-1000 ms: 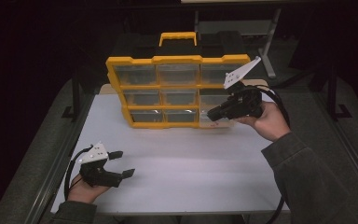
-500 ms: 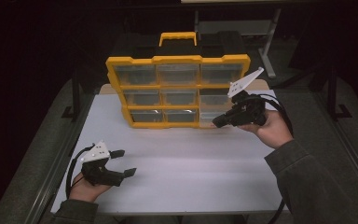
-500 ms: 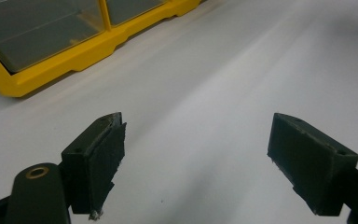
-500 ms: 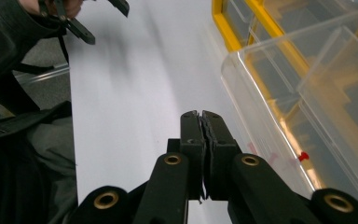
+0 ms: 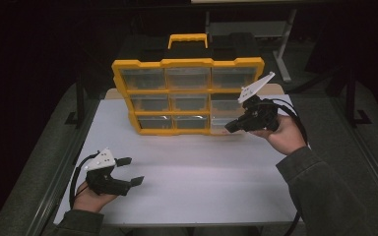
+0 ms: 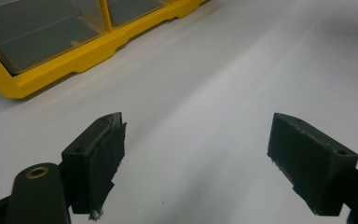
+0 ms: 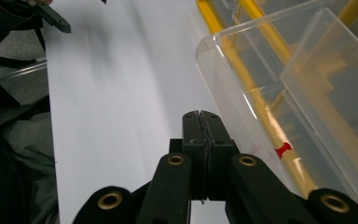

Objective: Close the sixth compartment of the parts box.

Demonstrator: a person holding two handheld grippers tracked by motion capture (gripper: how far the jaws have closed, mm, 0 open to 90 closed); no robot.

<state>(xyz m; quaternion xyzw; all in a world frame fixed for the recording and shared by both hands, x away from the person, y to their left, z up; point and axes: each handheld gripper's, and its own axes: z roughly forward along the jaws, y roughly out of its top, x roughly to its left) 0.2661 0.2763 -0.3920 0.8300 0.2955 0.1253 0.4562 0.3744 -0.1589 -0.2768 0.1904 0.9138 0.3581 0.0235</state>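
Right gripper (image 7: pixel 200 116), jaws just pressed together on nothing, sits beside the clear drawer (image 7: pixel 279 93) half-drawn from the yellow organizer's (image 5: pixel 187 63) lower right corner (red pushpin (image 7: pixel 283 149) inside), emptying still ahead, left gripper (image 5: pixel 128 171) spread lower left.

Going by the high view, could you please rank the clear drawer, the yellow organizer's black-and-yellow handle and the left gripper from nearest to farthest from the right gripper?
1. Clear drawer: right at the right gripper, at the organizer's lower right.
2. Handle: on top of the organizer, toward the back.
3. Left gripper: near-left part of the table.
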